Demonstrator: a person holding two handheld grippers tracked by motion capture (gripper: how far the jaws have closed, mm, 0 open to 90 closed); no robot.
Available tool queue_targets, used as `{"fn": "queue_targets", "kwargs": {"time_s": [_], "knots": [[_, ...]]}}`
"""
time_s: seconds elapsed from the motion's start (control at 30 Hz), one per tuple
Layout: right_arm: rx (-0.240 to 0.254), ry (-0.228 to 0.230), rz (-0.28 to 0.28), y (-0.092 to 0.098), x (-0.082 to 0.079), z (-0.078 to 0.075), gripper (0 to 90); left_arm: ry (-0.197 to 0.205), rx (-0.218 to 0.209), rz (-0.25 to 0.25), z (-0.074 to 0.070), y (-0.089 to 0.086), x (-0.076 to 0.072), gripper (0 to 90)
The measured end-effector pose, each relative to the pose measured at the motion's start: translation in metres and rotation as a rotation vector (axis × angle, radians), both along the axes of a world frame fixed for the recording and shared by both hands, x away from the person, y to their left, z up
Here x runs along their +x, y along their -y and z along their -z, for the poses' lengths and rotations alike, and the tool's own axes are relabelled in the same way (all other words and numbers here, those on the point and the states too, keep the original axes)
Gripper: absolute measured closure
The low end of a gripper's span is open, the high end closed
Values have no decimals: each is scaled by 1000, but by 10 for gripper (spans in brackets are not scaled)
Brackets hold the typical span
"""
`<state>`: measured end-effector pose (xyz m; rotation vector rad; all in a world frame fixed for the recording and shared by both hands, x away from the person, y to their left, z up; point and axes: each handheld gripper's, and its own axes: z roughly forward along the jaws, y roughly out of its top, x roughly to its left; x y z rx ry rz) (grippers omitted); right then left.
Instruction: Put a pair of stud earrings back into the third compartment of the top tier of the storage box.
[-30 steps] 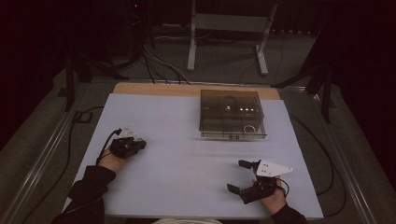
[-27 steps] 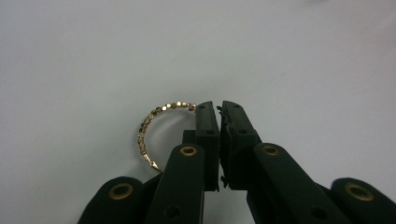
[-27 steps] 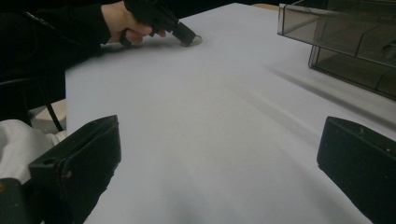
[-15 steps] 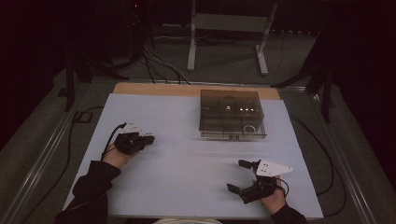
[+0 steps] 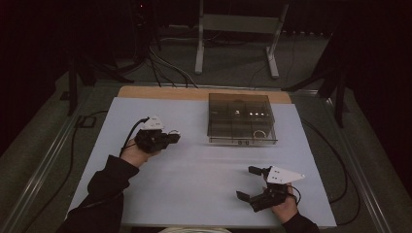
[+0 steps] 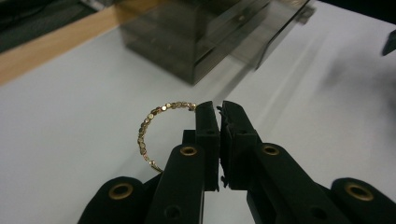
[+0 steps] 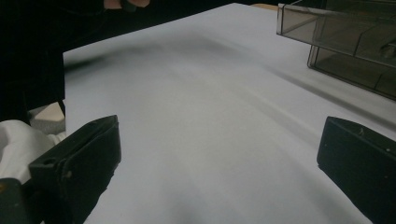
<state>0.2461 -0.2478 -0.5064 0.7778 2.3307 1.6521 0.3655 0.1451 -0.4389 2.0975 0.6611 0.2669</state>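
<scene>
At about five o'clock on the table, the right hand-held gripper rests with jaws wide apart, holding nothing. At nine o'clock, the left hand-held gripper is clamped on a gold bead ring, lifted off the table. The smoky plastic box sits beyond at one o'clock.

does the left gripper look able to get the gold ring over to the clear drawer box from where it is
Probably yes. The left gripper is shut on the gold beaded ring, and only bare white table lies between it and the box. The right gripper sits well aside.
</scene>
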Motion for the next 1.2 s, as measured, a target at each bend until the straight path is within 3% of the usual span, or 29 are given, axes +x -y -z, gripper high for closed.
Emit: {"fn": "queue_targets", "kwargs": {"time_s": [0.37, 0.57, 1.2], "knots": [[5, 2, 0, 1, 0, 0, 0, 15, -22, 103, -21, 48, 11, 878], [5, 2, -1, 1, 0, 0, 0, 13, -34, 139, -25, 72, 18, 878], [15, -3, -10, -1, 1, -1, 0, 11, -45, 289, -35, 158, 19, 877]]}}
